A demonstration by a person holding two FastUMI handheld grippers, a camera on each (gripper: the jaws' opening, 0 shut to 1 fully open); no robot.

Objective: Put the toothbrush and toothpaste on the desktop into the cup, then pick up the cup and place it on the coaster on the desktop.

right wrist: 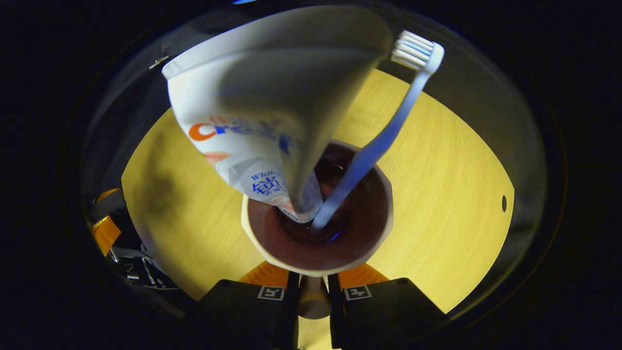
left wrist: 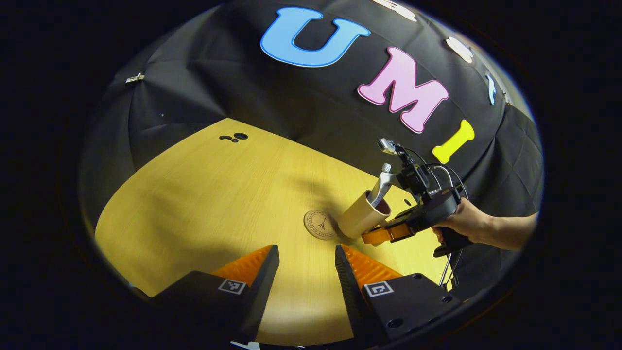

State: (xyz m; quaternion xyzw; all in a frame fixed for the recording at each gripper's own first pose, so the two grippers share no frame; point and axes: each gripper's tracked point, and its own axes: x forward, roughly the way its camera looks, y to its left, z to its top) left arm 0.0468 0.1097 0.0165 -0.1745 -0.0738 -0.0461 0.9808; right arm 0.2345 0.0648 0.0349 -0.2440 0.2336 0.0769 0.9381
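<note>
A beige cup (left wrist: 359, 215) with a dark inside leans over, its base just right of the round brown coaster (left wrist: 320, 224) on the yellow desktop. My right gripper (left wrist: 381, 235) is shut on its handle, held by a hand (left wrist: 466, 221). A white toothpaste tube (left wrist: 381, 187) and a toothbrush (left wrist: 386, 167) stick out of the cup. From the right gripper view I look down into the cup (right wrist: 374, 214), where the toothpaste (right wrist: 243, 97) and white toothbrush (right wrist: 388, 131) stand; my right gripper (right wrist: 313, 281) clamps the handle. My left gripper (left wrist: 307, 253) is open over the near desktop, short of the coaster.
The wooden desktop (left wrist: 209, 194) reaches to the black cloth wall behind. Small dark holes (left wrist: 234, 137) sit near its far edge. My left gripper (right wrist: 107, 228) appears at the desk's left edge in the right gripper view. A hole (right wrist: 503, 203) marks the right side.
</note>
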